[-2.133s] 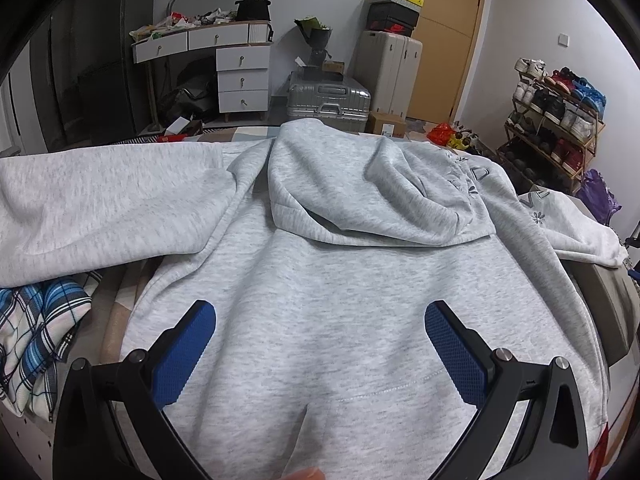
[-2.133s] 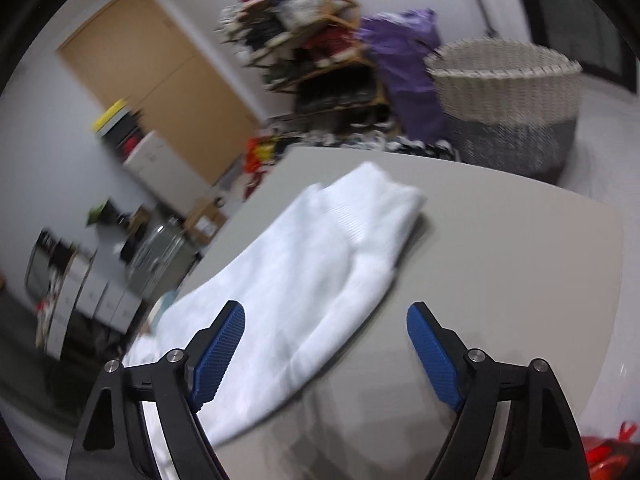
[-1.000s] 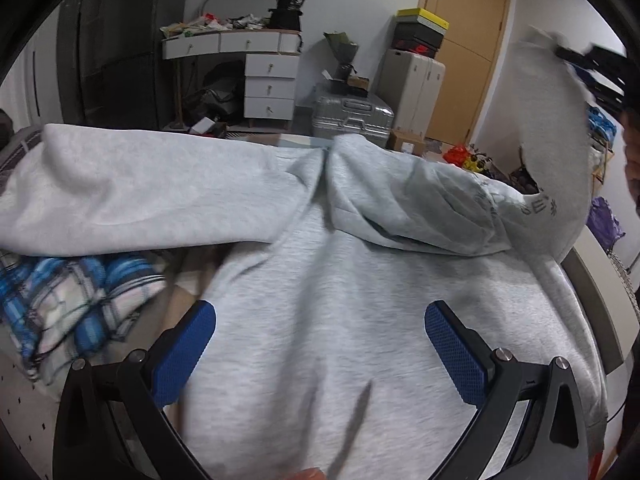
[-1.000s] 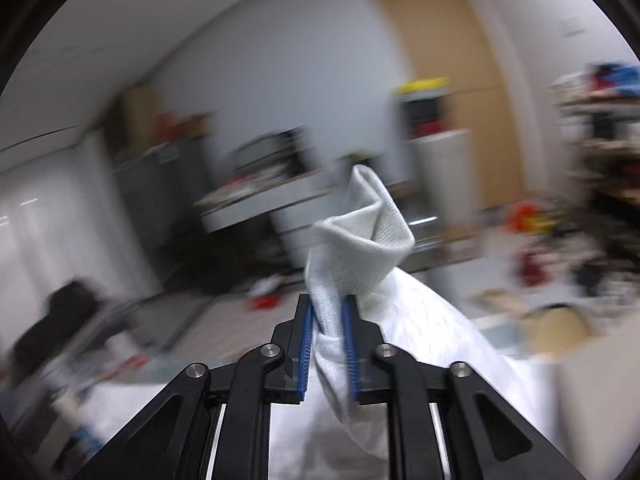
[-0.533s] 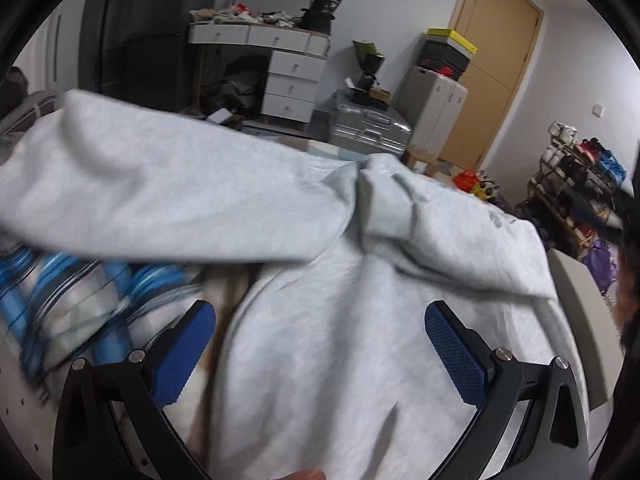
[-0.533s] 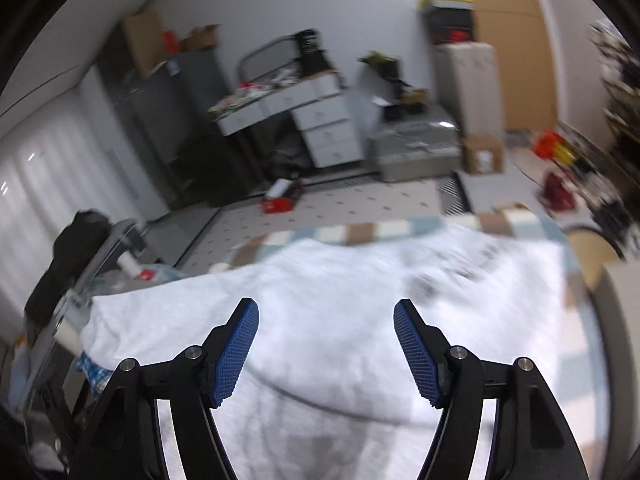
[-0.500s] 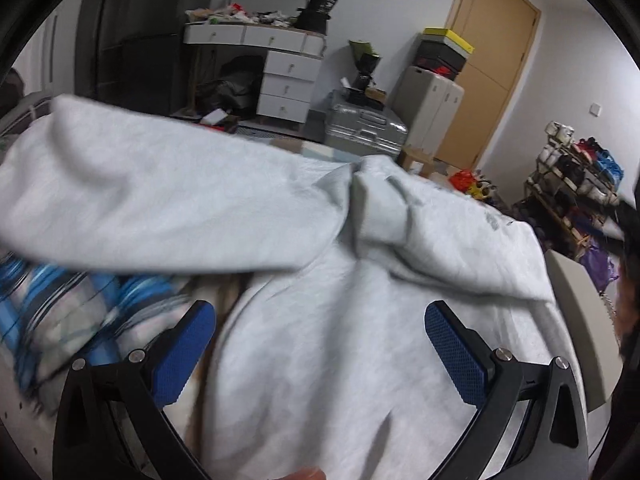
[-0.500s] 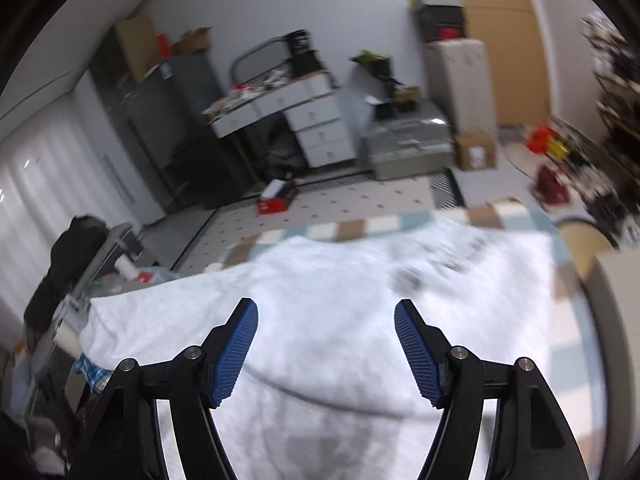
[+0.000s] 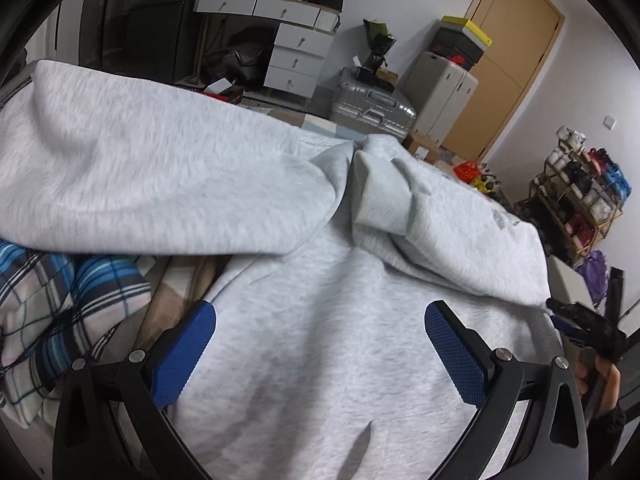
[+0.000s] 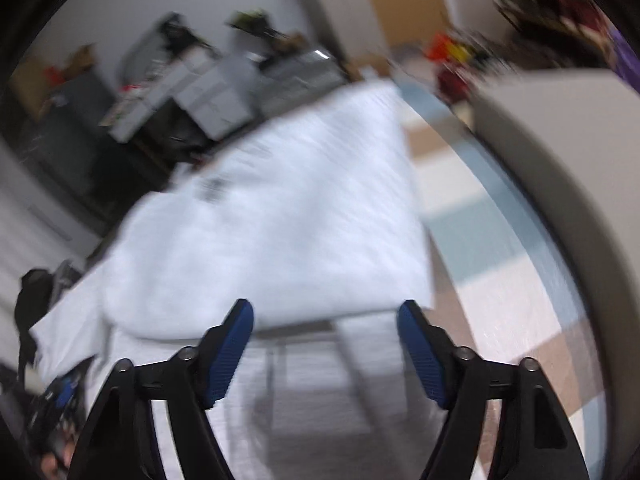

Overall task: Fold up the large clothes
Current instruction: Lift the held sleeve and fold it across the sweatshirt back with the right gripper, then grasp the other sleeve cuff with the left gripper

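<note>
A light grey hoodie (image 9: 320, 340) lies spread face down, its left sleeve (image 9: 140, 180) stretched out to the left. Its right sleeve is folded across the back, with the ribbed cuff (image 9: 384, 208) near the middle. My left gripper (image 9: 320, 316) hovers open over the hoodie's lower back, with nothing between its fingers. My right gripper (image 10: 326, 308) is over the hoodie (image 10: 280, 220) near its right edge. Its jaws are closing with no cloth between them, and that view is blurred by motion. A hand holds this gripper (image 9: 568, 322) at the left wrist view's right edge.
A blue plaid cloth (image 9: 60, 300) lies left of the hoodie. A pale grey table corner (image 10: 560, 140) stands to the right over a checked floor (image 10: 500, 240). Behind are a silver suitcase (image 9: 372, 108), white drawers (image 9: 296, 48) and a shoe rack (image 9: 580, 192).
The right gripper let go of the sleeve cuff it held high. The sleeve now lies across the hoodie's back. The right gripper has dropped low beside the hoodie. The left gripper barely shifted.
</note>
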Tool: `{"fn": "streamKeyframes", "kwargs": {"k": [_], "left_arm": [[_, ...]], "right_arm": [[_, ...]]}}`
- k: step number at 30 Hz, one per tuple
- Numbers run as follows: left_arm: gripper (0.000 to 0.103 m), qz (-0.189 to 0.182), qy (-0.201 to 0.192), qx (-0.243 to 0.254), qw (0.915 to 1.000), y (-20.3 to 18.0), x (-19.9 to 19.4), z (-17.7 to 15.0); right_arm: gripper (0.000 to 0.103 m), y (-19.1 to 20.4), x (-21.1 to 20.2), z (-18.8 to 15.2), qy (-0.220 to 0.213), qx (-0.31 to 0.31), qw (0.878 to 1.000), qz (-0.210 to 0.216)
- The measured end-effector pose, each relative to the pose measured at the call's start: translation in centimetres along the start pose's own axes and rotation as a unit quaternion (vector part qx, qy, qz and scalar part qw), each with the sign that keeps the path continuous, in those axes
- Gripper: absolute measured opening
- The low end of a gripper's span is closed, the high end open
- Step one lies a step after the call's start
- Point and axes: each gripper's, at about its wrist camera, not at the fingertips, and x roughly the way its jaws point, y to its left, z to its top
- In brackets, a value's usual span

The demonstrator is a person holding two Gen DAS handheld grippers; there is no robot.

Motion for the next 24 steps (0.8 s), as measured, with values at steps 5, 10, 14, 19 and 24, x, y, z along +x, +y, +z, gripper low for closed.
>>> {"fn": "streamKeyframes", "kwargs": {"k": [5, 10, 14, 19, 24], "left_arm": [[0.102, 0.018, 0.003, 0.013, 0.9998, 0.3, -0.3, -0.5], [0.102, 0.019, 0.013, 0.009, 0.9997, 0.4, 0.2, -0.7], [0.102, 0.019, 0.018, 0.015, 0.9995, 0.0, 0.7, -0.7], [0.102, 0.036, 0.007, 0.029, 0.9989, 0.1, 0.2, -0.6], [0.102, 0.037, 0.015, 0.018, 0.9990, 1.1, 0.8, -0.2]], "right_arm": [[0.014, -0.7, -0.6, -0.4, -0.016, -0.038, 0.999, -0.008], [0.015, -1.5, -2.3, -0.4, -0.027, -0.050, 0.998, 0.036], [0.005, -2.2, -0.4, -0.8, -0.004, -0.065, 0.998, 0.012], [0.003, -2.8, -4.8, -1.4, -0.074, -0.061, 0.993, 0.065], [0.003, -5.1, -1.2, -1.5, -0.007, -0.023, 1.000, 0.000]]}}
